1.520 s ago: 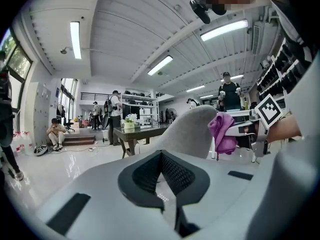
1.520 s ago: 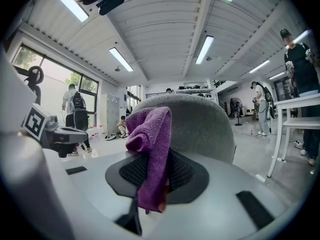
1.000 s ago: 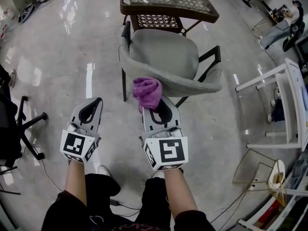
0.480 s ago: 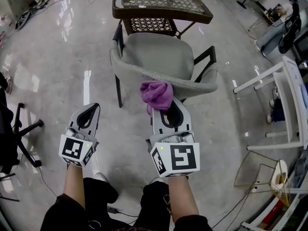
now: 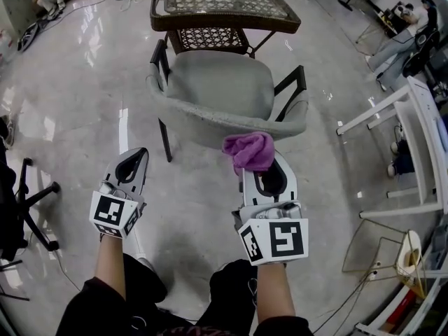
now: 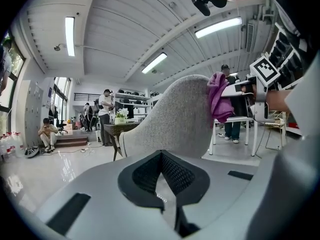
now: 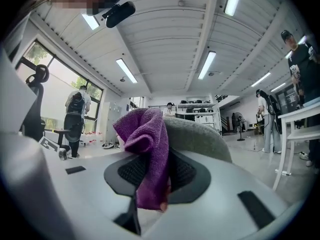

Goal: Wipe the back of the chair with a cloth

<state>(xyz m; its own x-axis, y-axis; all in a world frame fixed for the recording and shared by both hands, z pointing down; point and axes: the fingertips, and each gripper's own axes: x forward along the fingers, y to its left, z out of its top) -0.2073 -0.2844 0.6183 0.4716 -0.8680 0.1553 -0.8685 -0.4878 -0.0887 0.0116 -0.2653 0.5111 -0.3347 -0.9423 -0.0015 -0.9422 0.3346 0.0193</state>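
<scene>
In the middle of the floor stands a grey chair [image 5: 217,89] with its back toward the person, and a wicker table [image 5: 220,5] sits just beyond it. The left gripper [image 5: 133,156] hangs low on the left, well apart from the chair — jaws together, nothing between them. The right gripper [image 5: 260,163] is clamped on a purple cloth [image 5: 249,150] — bunched above the jaws, against the top edge of the chair's back near its right end.
</scene>
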